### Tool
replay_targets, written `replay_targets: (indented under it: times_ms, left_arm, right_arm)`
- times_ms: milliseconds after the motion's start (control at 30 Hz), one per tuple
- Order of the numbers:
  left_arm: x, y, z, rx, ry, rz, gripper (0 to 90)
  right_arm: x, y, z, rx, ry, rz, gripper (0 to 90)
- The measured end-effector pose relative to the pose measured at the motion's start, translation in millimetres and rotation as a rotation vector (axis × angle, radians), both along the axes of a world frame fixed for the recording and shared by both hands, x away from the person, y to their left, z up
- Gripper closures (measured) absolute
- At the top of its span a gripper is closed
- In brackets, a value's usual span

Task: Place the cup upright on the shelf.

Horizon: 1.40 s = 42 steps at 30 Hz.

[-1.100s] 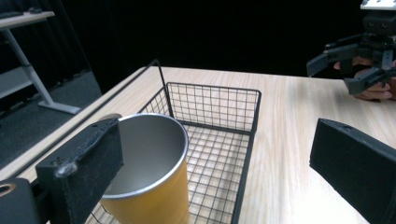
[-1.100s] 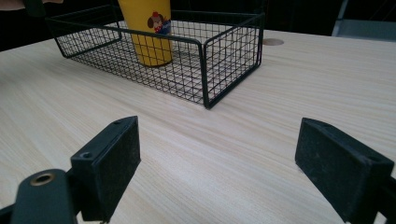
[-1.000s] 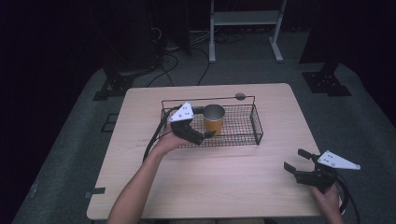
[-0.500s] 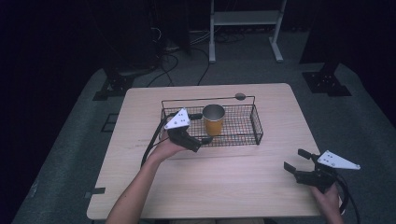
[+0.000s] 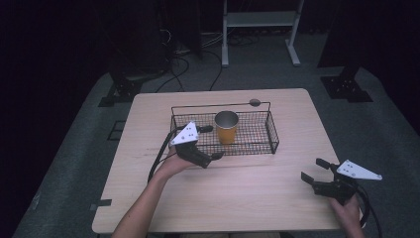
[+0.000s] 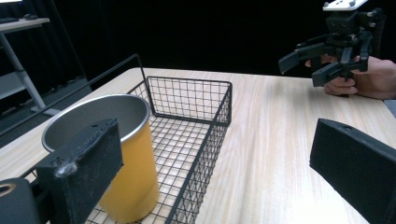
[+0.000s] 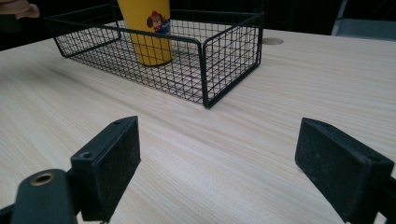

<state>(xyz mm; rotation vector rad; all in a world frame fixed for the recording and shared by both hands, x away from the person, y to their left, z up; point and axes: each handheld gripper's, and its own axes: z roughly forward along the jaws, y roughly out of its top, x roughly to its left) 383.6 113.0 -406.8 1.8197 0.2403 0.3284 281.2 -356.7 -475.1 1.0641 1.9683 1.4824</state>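
A yellow cup (image 5: 226, 128) with a metal inside stands upright in a black wire basket (image 5: 271, 130) at the middle of the table. My left gripper (image 5: 210, 143) is open at the basket's near left corner. One jaw reaches over the basket beside the cup and the other hangs outside the front wall. In the left gripper view the cup (image 6: 126, 172) stands just behind the left jaw, and the basket (image 6: 189, 100) runs on ahead. My right gripper (image 5: 313, 170) is open and holds nothing, low over the table's near right corner. From there the cup (image 7: 144, 32) and basket (image 7: 229, 60) lie well ahead.
The wooden table (image 5: 257, 193) has bare room in front of and to the right of the basket. A round grommet (image 5: 254, 102) sits behind the basket. A metal stand (image 5: 260, 20) and cables (image 5: 183, 49) are on the floor beyond the far edge.
My left gripper has drawn back from the cup toward the basket's near left corner. The cup stays put in the basket. The right gripper has not moved.
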Motion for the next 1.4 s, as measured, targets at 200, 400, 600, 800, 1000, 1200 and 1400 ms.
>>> replay_targets:
  times_ms: [200,400,600,800,1000,1200,1400]
  left_arm:
    - [-4.9,3.3,-4.3,0.0,0.004,0.004,1.8]
    - [-10.7,6.3,-7.5,-0.002,0.007,0.002,1.8]
    - [-17.2,7.9,-13.0,0.004,0.012,-0.004,1.8]
    - [-25.1,9.5,-15.1,0.0,0.008,-0.014,1.8]
    - [-33.2,9.6,-18.8,-0.004,0.008,-0.021,1.8]
    - [-40.0,10.8,-23.5,-0.006,0.013,-0.021,1.8]
    - [-47.7,12.0,-29.3,-0.01,0.015,-0.019,1.8]
  right_arm:
    - [0.2,0.2,-0.1,-0.003,-0.001,0.0,13.1]
    - [0.3,0.4,-0.1,-0.005,-0.001,-0.001,13.1]
    - [0.3,0.7,-0.2,-0.005,0.001,-0.002,13.1]
    - [0.6,0.4,-0.2,-0.004,0.001,-0.003,13.1]
    - [0.6,0.3,-0.2,-0.003,0.002,-0.004,13.1]
    - [0.5,0.3,-0.2,-0.003,0.002,-0.004,13.1]
    - [0.5,0.2,-0.2,-0.002,0.002,-0.004,13.1]
